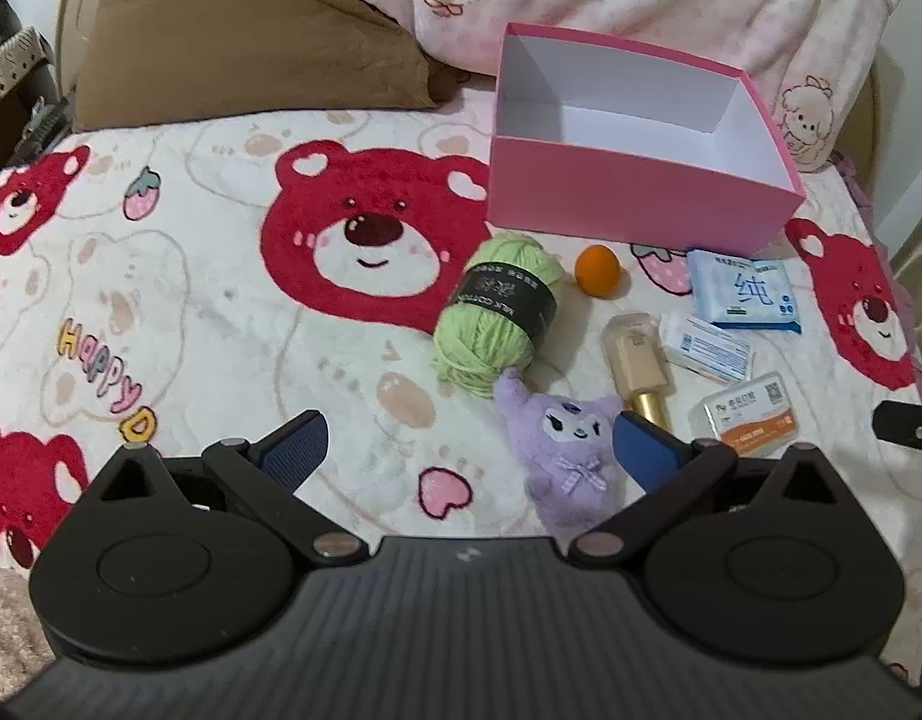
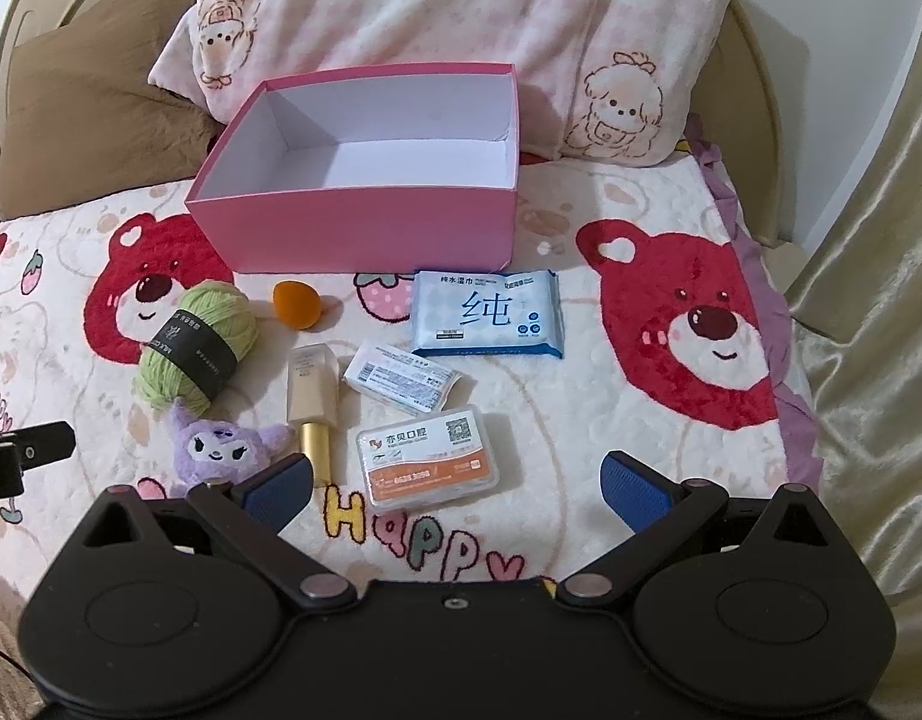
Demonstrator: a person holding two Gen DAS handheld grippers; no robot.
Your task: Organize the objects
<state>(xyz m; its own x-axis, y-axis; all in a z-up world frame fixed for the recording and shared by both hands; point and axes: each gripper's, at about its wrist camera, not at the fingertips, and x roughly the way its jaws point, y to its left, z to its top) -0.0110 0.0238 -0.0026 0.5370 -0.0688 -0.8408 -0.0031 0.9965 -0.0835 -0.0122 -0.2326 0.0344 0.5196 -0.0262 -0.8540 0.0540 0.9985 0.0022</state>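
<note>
Start of task, by the look of it: pink box (image 2: 365, 222) sits empty at the back of the bed, nothing loaded, all items loose on the bear-print blanket (image 2: 671, 420) in front of it. Left tongs (image 1: 470, 453) spread wide, holding nothing; right tongs (image 2: 458, 489) also wide open, empty, hovering above the blanket near the "Happy" lettering.

Items, right wrist view: green yarn ball (image 2: 194, 348) at left with the orange makeup sponge (image 2: 294, 303) just beside it; wet wipes pack (image 2: 488, 315) nearest the box; small white carton (image 2: 401, 381) in the middle; foundation bottle (image 2: 311, 405) with gold cap lying flat; purple Kuromi plush (image 2: 221, 450) touching the yarn; dental floss pick case (image 2: 428, 459) closest to the right tongs.

Likely next move: right tongs drop onto the floss case, close across its short sides, lift, carry over the box wall. Left tongs are nearest the plush, soft and easy to pinch.

Readable text: yarn band says "MILK COTTON"; wipes show a large "纯" and "纯水湿巾"; floss case reads "亦贝口腔" with a QR code. Carton print too small to read.
</note>
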